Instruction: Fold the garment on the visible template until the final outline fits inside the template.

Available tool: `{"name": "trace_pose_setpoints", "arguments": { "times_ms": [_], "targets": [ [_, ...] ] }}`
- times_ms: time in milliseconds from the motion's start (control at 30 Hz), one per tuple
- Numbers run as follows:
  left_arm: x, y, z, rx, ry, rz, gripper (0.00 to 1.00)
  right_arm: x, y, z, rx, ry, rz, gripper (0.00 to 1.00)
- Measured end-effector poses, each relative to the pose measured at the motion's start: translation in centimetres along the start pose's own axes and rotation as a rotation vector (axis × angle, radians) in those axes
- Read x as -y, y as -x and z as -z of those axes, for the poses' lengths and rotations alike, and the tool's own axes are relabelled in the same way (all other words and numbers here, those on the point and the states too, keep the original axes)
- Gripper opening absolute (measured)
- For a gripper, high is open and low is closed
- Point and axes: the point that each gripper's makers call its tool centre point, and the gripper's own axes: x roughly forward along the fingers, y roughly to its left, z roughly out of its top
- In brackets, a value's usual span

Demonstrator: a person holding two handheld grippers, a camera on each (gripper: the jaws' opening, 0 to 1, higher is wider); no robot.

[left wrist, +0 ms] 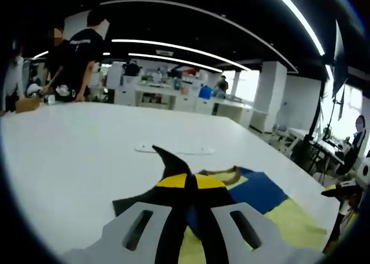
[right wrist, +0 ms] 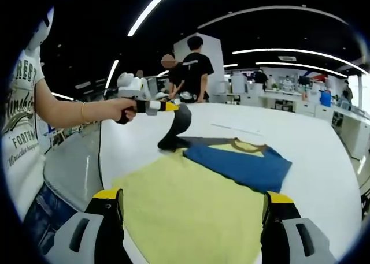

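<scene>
My left gripper (right wrist: 173,107), jaws closed, pinches the dark sleeve (right wrist: 176,128) of the garment (right wrist: 191,206) and holds it lifted above the white table (right wrist: 324,142). My right gripper (right wrist: 191,209) hovers over the garment's yellow part with jaws spread wide, gripping nothing. The garment lies flat, its blue section (right wrist: 243,166) near the collar. I cannot make out a template.

A white T-shirt (right wrist: 23,111) printed with dark lettering and blue jeans (right wrist: 36,215) are worn by the person at 9 o'clock in the right gripper view. A thin gold bracelet (right wrist: 82,112) is seen on the wrist. The right gripper (right wrist: 193,218) is built with pale grey slotted bases and black jaws capped in yellow; the same colours are shown on the left gripper (left wrist: 189,186).
</scene>
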Motion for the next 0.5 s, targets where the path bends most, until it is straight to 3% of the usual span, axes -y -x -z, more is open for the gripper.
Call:
{"name": "trace_pose_setpoints", "arguments": {
  "times_ms": [500],
  "targets": [
    [4.2, -2.2, -1.7, 0.034, 0.004, 0.073, 0.00, 0.3, 0.1, -0.1, 0.004, -0.005, -0.001, 0.99]
  ]
}}
